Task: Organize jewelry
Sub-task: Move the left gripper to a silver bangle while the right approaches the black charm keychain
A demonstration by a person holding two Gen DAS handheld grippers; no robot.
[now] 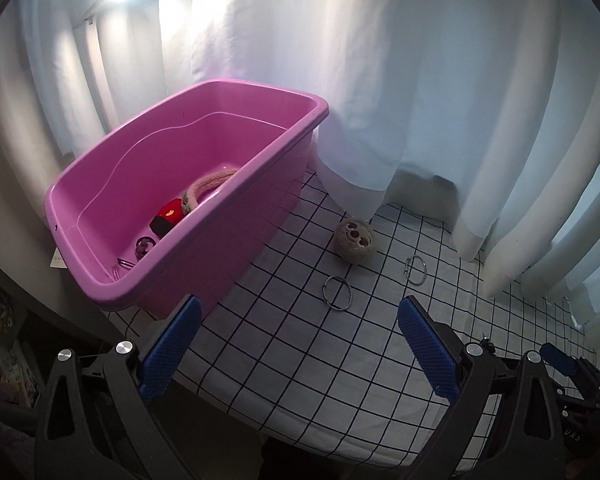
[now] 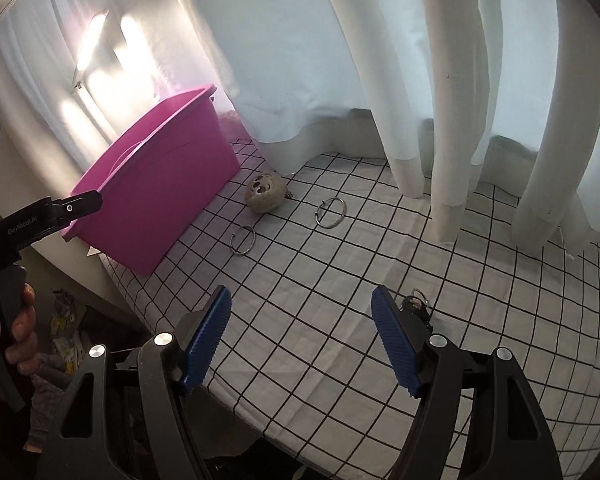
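The left gripper (image 1: 298,346) sits lowest in its view, jaws spread wide with nothing between them, over a bed (image 1: 300,364) covered in a white sheet with a black grid. The right gripper (image 2: 300,340) is likewise spread and empty; just beside its right finger lies a small dark clip (image 2: 417,307) with a metal ring.

Farther out on the sheet lie two thin metal bangles — one (image 1: 337,299) near the tub, the other (image 1: 415,270) apart to its right. Beyond them rests a beige holed ball (image 1: 355,241), near the curtain hem.

To the left stands a pink tub (image 1: 236,248) on the bed's edge; inside are a pink fuzzy band (image 1: 212,184), a red-and-black item (image 1: 167,216) and some small metal pieces, too small to tell. White curtains (image 1: 420,100) hang behind everything, sunlit at upper left. Clutter on the floor beside the bed is blurred.
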